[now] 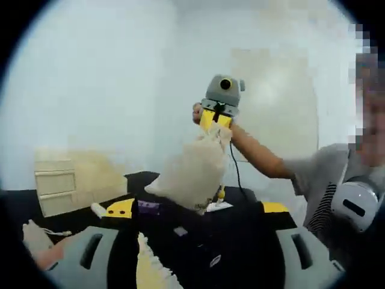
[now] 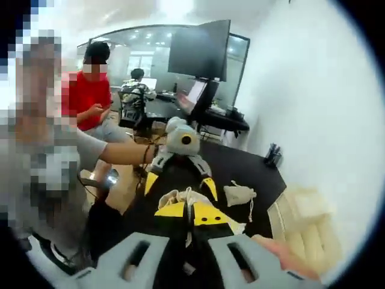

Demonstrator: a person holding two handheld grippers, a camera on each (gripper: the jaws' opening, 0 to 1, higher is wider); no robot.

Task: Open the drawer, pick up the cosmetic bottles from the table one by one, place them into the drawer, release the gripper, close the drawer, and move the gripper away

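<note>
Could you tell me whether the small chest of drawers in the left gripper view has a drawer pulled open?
No, the cream chest of drawers on the black table shows both drawer fronts flush and closed.

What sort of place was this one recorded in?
Likely an office: a large dark screen, a person seated at a desk behind glass, and a black table against a white wall.

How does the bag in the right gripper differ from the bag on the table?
The held bag hangs in the air from the right gripper; the loose bag lies on the table. The held bag's neck is pinched; the loose bag's cord trails free. Both are pale cloth.
</note>
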